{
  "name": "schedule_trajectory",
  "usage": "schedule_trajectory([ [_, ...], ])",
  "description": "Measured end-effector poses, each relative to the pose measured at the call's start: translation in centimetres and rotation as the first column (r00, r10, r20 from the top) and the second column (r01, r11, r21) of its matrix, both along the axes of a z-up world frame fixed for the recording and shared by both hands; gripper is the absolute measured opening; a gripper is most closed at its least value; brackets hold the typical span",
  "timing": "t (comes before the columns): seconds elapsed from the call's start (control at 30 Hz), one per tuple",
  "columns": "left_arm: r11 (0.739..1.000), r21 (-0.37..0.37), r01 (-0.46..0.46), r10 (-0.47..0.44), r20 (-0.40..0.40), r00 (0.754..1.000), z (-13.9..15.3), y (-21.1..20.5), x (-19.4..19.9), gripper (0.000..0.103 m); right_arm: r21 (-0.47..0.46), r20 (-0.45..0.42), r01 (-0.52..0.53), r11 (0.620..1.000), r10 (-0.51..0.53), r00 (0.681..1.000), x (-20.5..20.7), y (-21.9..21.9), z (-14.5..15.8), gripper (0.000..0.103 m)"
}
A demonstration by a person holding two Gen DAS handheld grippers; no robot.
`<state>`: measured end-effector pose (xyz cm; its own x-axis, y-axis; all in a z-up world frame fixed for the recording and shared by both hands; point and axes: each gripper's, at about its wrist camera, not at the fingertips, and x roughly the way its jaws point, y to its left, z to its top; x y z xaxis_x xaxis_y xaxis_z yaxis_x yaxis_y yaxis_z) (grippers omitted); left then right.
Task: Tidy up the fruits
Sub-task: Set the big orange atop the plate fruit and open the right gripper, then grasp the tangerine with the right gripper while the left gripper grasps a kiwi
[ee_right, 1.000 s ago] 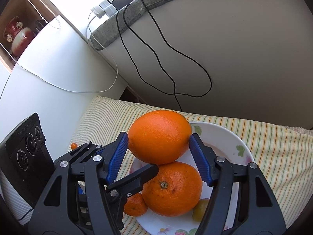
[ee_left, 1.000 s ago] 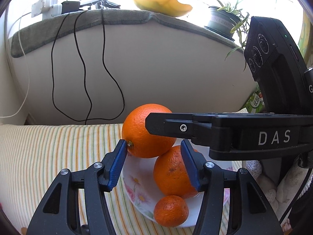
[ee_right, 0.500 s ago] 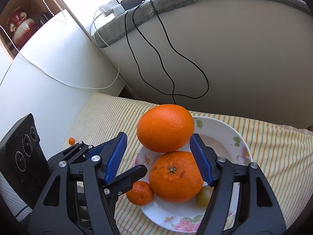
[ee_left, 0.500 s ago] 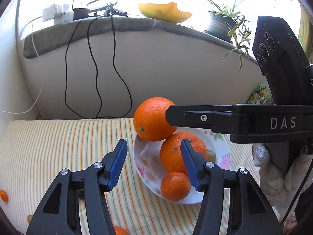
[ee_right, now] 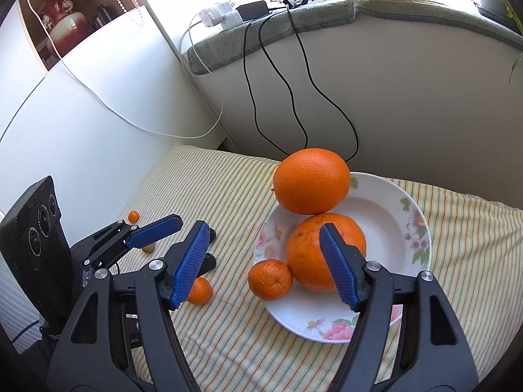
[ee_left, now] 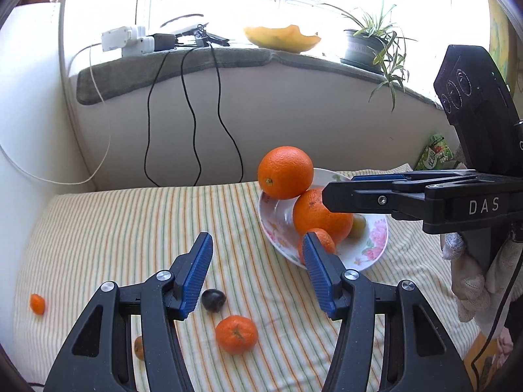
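A white floral plate (ee_right: 397, 225) (ee_left: 376, 238) on the striped cloth holds a large orange (ee_right: 311, 180) (ee_left: 285, 172) stacked on a second orange (ee_right: 313, 245) (ee_left: 318, 212), a mandarin (ee_right: 270, 279) (ee_left: 322, 240) and a small green fruit (ee_left: 359, 223). My right gripper (ee_right: 263, 263) is open and empty, drawn back in front of the plate. My left gripper (ee_left: 256, 271) is open and empty, left of the plate. On the cloth lie a mandarin (ee_left: 236, 334) (ee_right: 200, 290), a dark plum (ee_left: 213, 300), a small brown fruit (ee_left: 139, 348) and a tiny orange fruit (ee_left: 37, 303) (ee_right: 133, 216).
A curved white wall with hanging black cables (ee_left: 193, 124) rises behind the cloth. The sill above carries a power strip (ee_left: 127, 39), a yellow bowl (ee_left: 282, 37) and a potted plant (ee_left: 369, 49). A white cabinet (ee_right: 81, 114) stands at the left.
Both grippers pulled back from the plate. The right gripper let go of the large orange, which now rests on the second orange. Loose fruits on the cloth came into view.
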<state>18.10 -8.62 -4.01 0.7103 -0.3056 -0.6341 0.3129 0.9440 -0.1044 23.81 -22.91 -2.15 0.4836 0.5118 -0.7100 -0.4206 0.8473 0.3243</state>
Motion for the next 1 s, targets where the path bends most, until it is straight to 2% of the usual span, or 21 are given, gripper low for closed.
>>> schedule_trajectory([
  [0.47,0.994,-0.006,-0.105,0.105,-0.021,0.994,-1.5,8.0,-5.2,0.056,-0.15,0.072,-0.097,0.984,0.108,0.991,-6.0,5.7,-1.8,0.073],
  [0.63,0.992,-0.002,-0.124,0.123,-0.046,0.991,-3.0,9.3,-6.1,0.048,-0.197,0.085,-0.116,0.974,0.135,0.987,-7.6,7.6,-3.0,0.072],
  [0.83,0.992,-0.001,-0.128,0.127,-0.087,0.988,-4.7,9.8,-5.8,0.04,-0.226,0.065,-0.142,0.964,0.16,0.985,-8.6,9.2,-4.7,0.064],
  [1.0,0.991,0.002,-0.132,0.132,-0.106,0.986,-5.6,9.9,-5.1,0.04,-0.217,0.039,-0.147,0.965,0.159,0.986,-8.3,9.7,-5.8,0.057],
])
